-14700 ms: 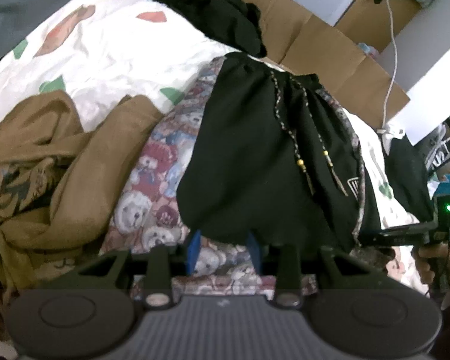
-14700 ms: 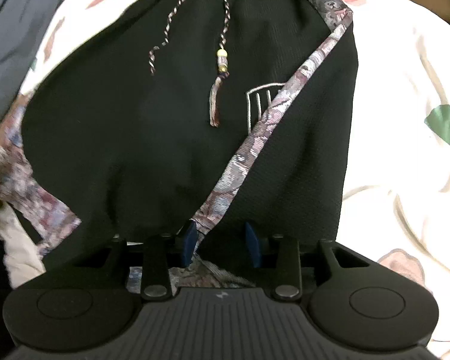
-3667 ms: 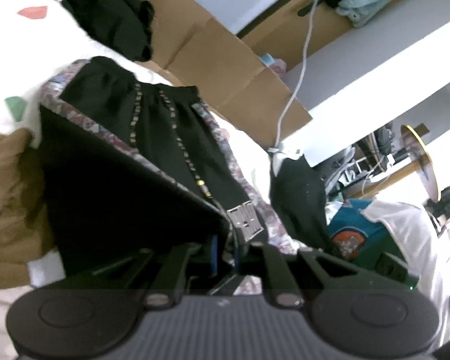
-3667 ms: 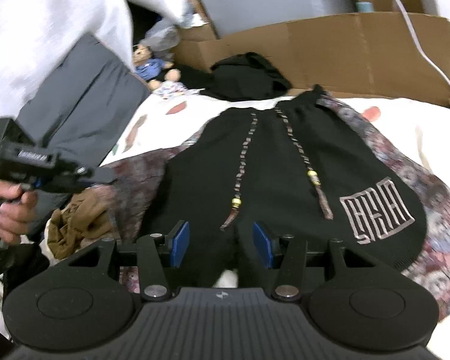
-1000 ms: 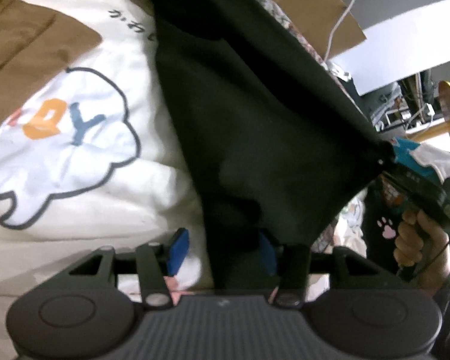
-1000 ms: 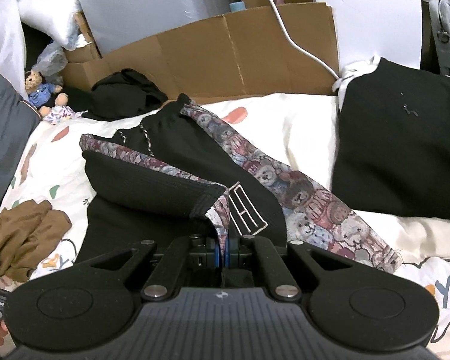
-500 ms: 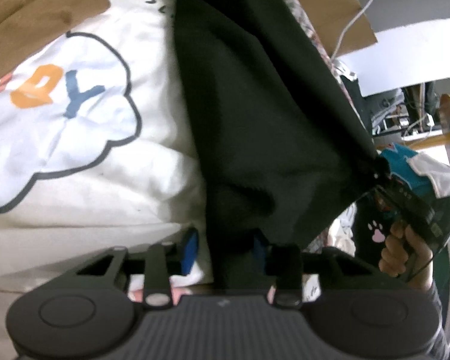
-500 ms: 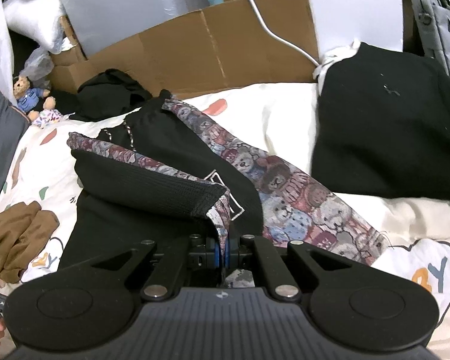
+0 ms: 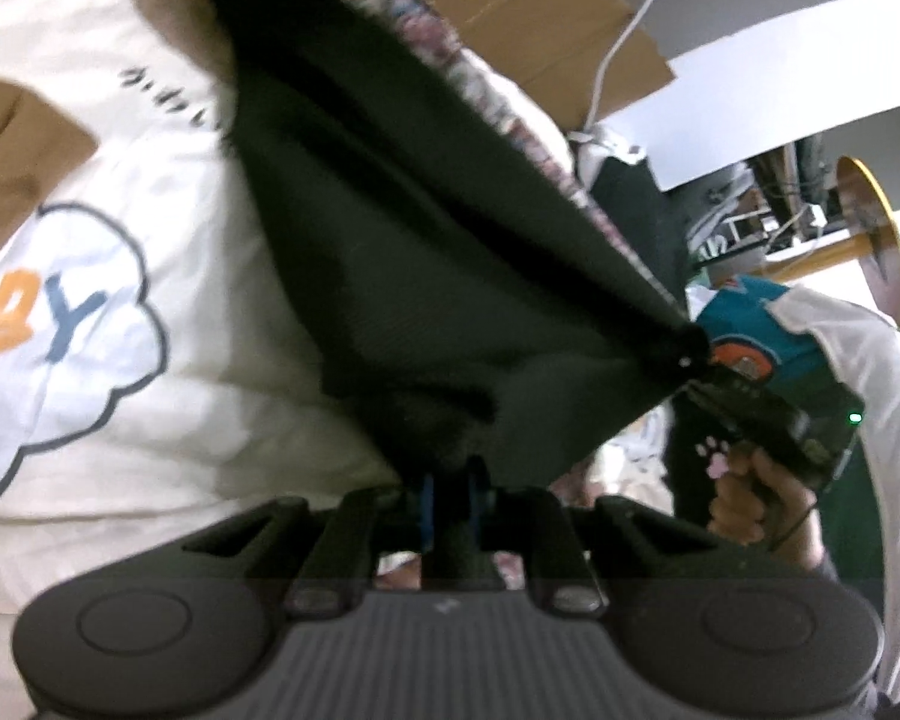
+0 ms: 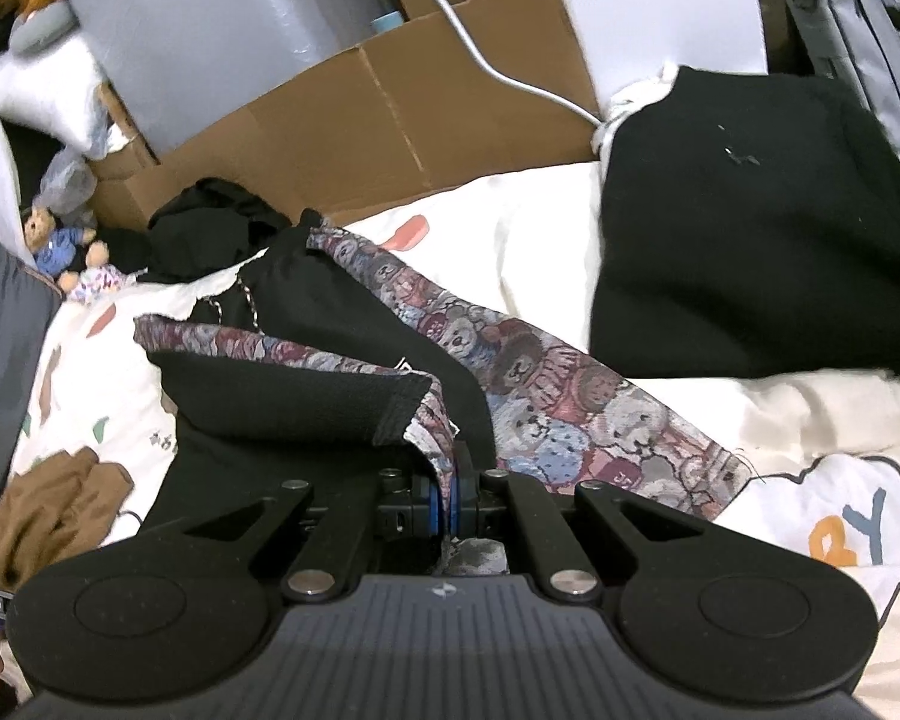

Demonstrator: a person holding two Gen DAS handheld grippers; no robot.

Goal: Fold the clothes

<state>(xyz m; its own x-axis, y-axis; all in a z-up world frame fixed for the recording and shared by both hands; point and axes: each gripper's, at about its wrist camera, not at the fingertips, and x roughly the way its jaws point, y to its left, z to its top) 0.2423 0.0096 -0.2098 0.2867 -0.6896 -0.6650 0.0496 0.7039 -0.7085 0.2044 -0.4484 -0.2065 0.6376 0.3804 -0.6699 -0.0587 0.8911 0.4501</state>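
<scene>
The black shorts (image 9: 450, 276) with bear-print side trim (image 10: 570, 396) lie on the bed sheet (image 9: 120, 360), with one part folded over. In the left wrist view my left gripper (image 9: 453, 504) has its jaws closing, and the blue pads pinch a bunched edge of the black fabric, which hangs taut above the sheet. My right gripper (image 10: 447, 498) is shut on the folded-over hem where black cloth meets the trim. The right gripper (image 9: 690, 354) also shows in the left wrist view, holding a far corner of the cloth, with a hand (image 9: 750, 504) on its handle.
A brown garment (image 10: 48, 510) lies crumpled at the bed's left. A folded black garment (image 10: 750, 240) sits at the right. Cardboard panels (image 10: 390, 108) and a white cable (image 10: 510, 72) line the far side. A black pile (image 10: 210, 228) and soft toys (image 10: 54, 240) sit at the far left.
The left jaws closed from wide apart onto the black fabric, and that hand rose, lifting the cloth off the sheet. The right gripper kept its hold and drifted sideways.
</scene>
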